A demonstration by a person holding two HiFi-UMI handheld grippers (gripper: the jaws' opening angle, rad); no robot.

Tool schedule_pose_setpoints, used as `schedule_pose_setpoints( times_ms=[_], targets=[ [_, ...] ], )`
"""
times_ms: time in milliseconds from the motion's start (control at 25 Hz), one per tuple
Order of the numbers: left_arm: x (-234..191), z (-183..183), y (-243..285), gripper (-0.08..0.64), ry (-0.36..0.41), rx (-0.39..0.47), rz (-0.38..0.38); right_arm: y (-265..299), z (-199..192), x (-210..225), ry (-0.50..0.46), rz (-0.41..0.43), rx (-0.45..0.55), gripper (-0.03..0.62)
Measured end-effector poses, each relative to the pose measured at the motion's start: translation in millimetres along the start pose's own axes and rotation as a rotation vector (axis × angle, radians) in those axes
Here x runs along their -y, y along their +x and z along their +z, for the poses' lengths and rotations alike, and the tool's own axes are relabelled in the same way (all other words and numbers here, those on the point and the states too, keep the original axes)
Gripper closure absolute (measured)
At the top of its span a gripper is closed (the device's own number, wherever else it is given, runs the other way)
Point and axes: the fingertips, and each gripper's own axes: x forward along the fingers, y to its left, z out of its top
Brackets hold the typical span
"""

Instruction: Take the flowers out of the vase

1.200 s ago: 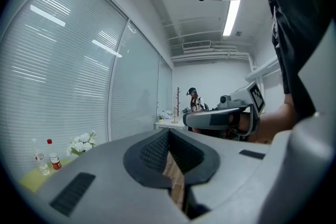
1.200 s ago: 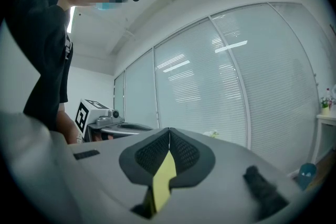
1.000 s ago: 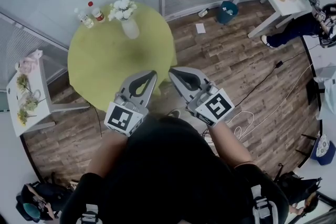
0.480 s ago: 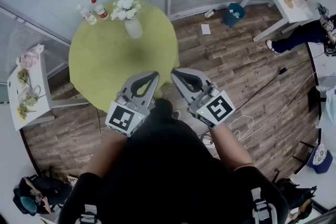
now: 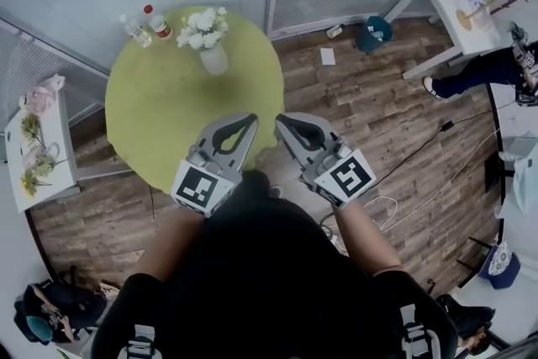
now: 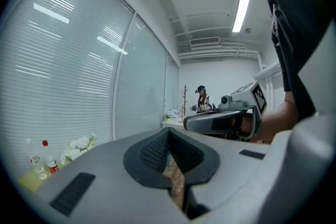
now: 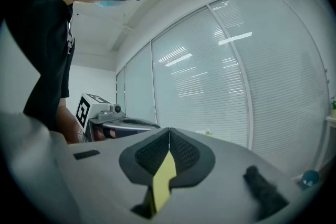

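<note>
White flowers point(image 5: 202, 25) stand in a pale vase point(image 5: 214, 59) at the far side of a round yellow-green table point(image 5: 168, 113). The same flowers point(image 6: 79, 145) show small at the lower left of the left gripper view. My left gripper point(image 5: 254, 121) hangs over the table's near edge, jaws shut with nothing between them. My right gripper point(image 5: 280, 121) is beside it over the wooden floor, also shut and empty. Both are well short of the vase. In the right gripper view the jaw tips point(image 7: 169, 129) meet, and the left gripper point(image 7: 123, 126) shows beside them.
Two small bottles point(image 5: 147, 23) stand left of the vase at the table's far edge. A white side table point(image 5: 38, 181) with plants is at the left, another white table point(image 5: 454, 21) at the upper right. A dark bin point(image 5: 372, 34) and cables point(image 5: 395, 197) lie on the floor. A person sits at the far right.
Both grippers have come a little forward towards the table, side by side, with jaws still shut. The vase and flowers have not moved on the table.
</note>
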Motion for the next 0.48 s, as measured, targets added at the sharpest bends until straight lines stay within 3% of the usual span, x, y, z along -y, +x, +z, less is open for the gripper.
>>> schedule_pose_setpoints(
  times_ms=[480],
  targets=[
    [-90, 1, 19, 0.548, -0.015, 0.03, 0.049, 72, 5, 41, -0.034, 0.007, -0.076, 0.574]
  ],
)
